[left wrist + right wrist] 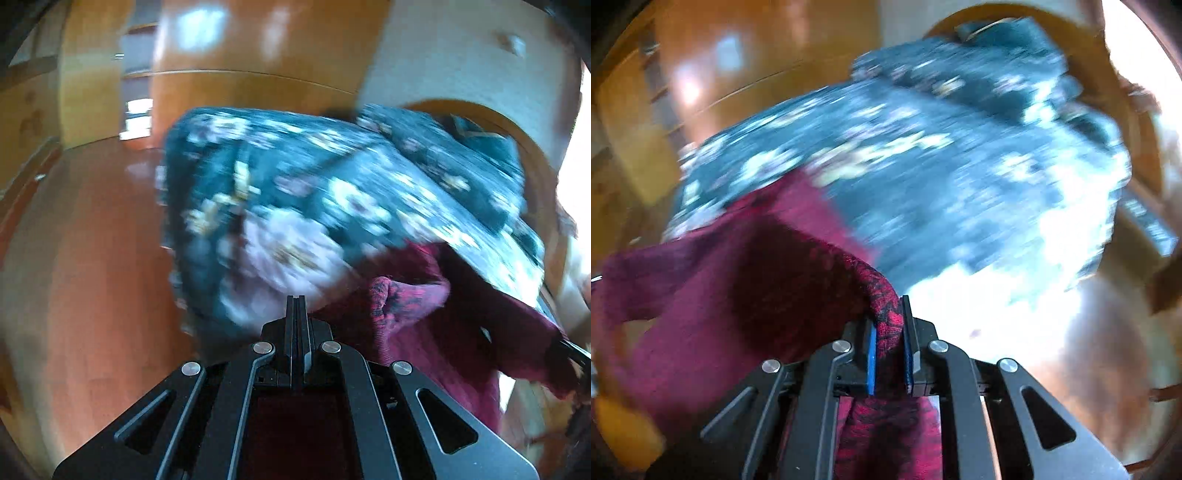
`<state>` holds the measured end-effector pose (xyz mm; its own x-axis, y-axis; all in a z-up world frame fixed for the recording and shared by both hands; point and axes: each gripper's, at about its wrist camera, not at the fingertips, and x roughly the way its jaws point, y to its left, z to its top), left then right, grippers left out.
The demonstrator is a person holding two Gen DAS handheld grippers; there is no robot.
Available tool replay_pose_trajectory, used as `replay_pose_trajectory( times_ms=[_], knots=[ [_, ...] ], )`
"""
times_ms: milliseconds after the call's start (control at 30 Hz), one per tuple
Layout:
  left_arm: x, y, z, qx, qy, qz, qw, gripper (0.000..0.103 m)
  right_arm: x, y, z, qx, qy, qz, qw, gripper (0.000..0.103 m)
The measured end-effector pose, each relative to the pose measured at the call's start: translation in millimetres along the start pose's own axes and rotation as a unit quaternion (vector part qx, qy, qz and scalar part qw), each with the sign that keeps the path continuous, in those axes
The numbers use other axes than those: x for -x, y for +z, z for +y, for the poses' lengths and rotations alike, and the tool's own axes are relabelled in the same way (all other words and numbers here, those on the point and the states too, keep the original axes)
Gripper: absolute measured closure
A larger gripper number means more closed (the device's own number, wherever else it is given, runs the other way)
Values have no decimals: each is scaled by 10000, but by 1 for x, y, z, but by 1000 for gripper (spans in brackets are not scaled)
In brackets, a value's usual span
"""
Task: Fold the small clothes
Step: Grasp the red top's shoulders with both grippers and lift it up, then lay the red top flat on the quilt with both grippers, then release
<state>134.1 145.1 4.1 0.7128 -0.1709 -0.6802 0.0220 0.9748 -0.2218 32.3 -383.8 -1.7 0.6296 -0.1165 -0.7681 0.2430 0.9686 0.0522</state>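
Your maroon knitted garment (713, 295) is off the surface and strung between your two claws. In the right wrist view a bunched fold of it, darker with a black-flecked weave, runs up between the blue pads (872, 360) of your right claw (888, 321), and those pads are clamped on it, with more of the knit hanging below the jaws toward the camera. From there the fabric spreads away to the left of that view as a broad, slack sheet.

In the left wrist view the same maroon garment (443, 332) lies to the right of your left claw (296, 299), with a rolled, flecked edge near the middle and a far corner drawn out toward the right edge of the picture. The fingers of your left claw are pressed together with no gap between them; whether any cloth is pinched there you cannot tell from this view, since nothing maroon shows at the tips.

Behind the garment sits a large mound of dark teal floral fabric (314, 192) with pale blossoms; what it covers is not clear. It fills the middle of both views, and the maroon knit overlaps its near edge.

Around it there is glossy orange-brown wood (85, 258) and a curved wooden edge (517, 133) at the upper right. Both views are heavily blurred, so no label, brand or writing can be read anywhere. Both claws point forward and downward at the fabric.
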Motion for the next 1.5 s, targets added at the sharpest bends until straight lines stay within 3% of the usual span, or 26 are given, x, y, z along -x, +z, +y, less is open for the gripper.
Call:
replay_pose_trajectory(
  times_ms=[200, 333, 400, 433, 500, 533, 567, 600, 667, 700, 800, 867, 933, 967, 1033, 1067, 1100, 1200, 1300, 1333, 1400, 1467, 1500],
  knots=[
    [-34, 48, 46, 306, 660, -62, 9973, 103, -54, 50, -51, -227, -1292, -79, 9913, 93],
    [-65, 72, 66, 408, 1141, 44, 9926, 103, -95, 65, -80, -472, -1803, 161, 9823, 93],
    [-80, 82, 77, 574, 1163, 190, 9914, 103, -111, 69, -91, -594, -1919, 263, 9793, 92],
    [-84, 86, 80, 667, 1260, 214, 9896, 103, -121, 71, -93, -633, -1950, 333, 9782, 87],
    [-90, 92, 82, 784, 1269, 194, 9886, 103, -129, 78, -96, -693, -1982, 176, 9775, 65],
    [-93, 93, 82, 814, 1211, 254, 9890, 103, -125, 78, -95, -712, -2038, 56, 9764, 38],
    [-93, 93, 80, 852, 1128, 255, 9896, 103, -123, 80, -95, -695, -2093, -52, 9754, 28],
    [-90, 88, 79, 847, 1012, 247, 9909, 103, -119, 80, -90, -620, -2108, -174, 9754, 28],
    [-91, 78, 74, 813, 810, 319, 9929, 103, -110, 73, -75, -391, -1750, -190, 9836, 26],
    [-88, 66, 72, 845, 542, 415, 9941, 103, -108, 70, -70, -346, -1575, -165, 9868, 25],
    [-78, 25, 66, 897, -72, 660, 9938, 103, -95, 34, -45, -200, -512, 192, 9983, 18],
    [-67, -12, 60, 867, -543, 903, 9906, 103, -89, -5, -28, -177, 529, 778, 9954, 17],
    [-58, -42, 56, 885, -865, 1055, 9867, 99, -85, -37, -18, -250, 1201, 1230, 9848, 17],
    [-51, -61, 53, 867, -1039, 1156, 9840, 75, -81, -60, -12, -264, 1619, 1530, 9745, 17],
    [-36, -95, 48, 931, -1286, 1199, 9800, 36, -73, -96, -6, -274, 2026, 1885, 9606, 17],
    [-31, -106, 47, 974, -1396, 1174, 9784, 34, -71, -108, -4, -276, 2163, 2022, 9547, 17],
    [-23, -121, 44, 1051, -1604, 1222, 9738, 34, -66, -129, 0, -282, 2403, 2251, 9438, 17],
    [-17, -153, 36, 1313, -2164, 1394, 9573, 30, -60, -165, 3, -365, 2720, 2548, 9272, 17],
    [-23, -167, 23, 1510, -2378, 1393, 9493, 29, -66, -184, 5, -664, 2893, 2720, 9154, 21],
    [-24, -168, 20, 1587, -2486, 1328, 9462, 29, -66, -185, 6, -688, 2911, 2690, 9155, 29],
    [-27, -167, 7, 1531, -2732, 1344, 9401, 50, -63, -180, 10, -646, 2978, 2652, 9148, 46],
    [-25, -165, -7, 1263, -2737, 1411, 9430, 77, -55, -174, 16, -501, 3094, 2561, 9144, 84],
    [-19, -159, -12, 1138, -2783, 1381, 9437, 78, -47, -168, 19, -428, 3157, 2464, 9153, 86]
  ],
)
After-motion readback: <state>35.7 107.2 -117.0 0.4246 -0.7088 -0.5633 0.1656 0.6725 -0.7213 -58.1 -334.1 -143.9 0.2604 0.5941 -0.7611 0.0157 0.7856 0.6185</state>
